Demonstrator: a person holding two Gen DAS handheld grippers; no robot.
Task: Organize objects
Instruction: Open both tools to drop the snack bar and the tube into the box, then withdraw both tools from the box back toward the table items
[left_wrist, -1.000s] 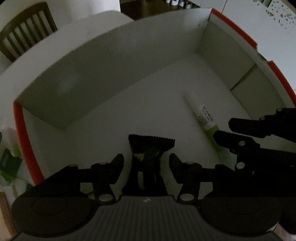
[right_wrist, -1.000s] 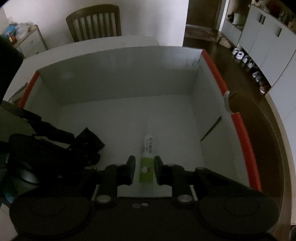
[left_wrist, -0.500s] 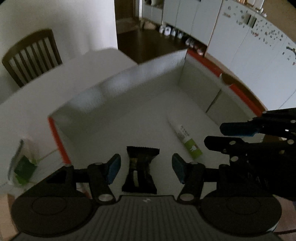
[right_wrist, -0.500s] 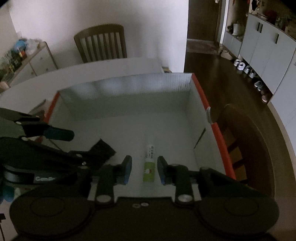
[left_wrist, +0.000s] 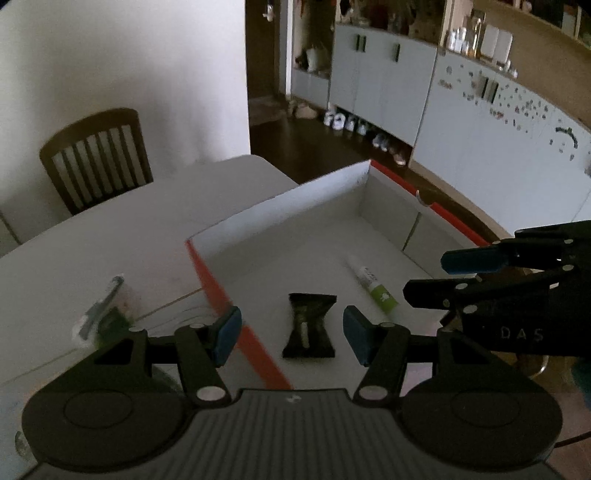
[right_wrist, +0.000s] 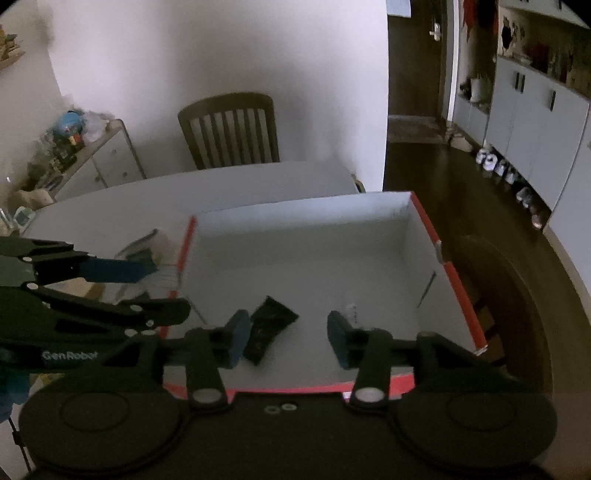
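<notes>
Left of the box, green packets lay on the table, nearest the left gripper, empty and parted. Inside lay the wrapper and tube; the right gripper was opening, empty.

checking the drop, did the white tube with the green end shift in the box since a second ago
No. The white tube with the green end lies at the same spot on the white box floor, right of the dark wrapper.
</notes>
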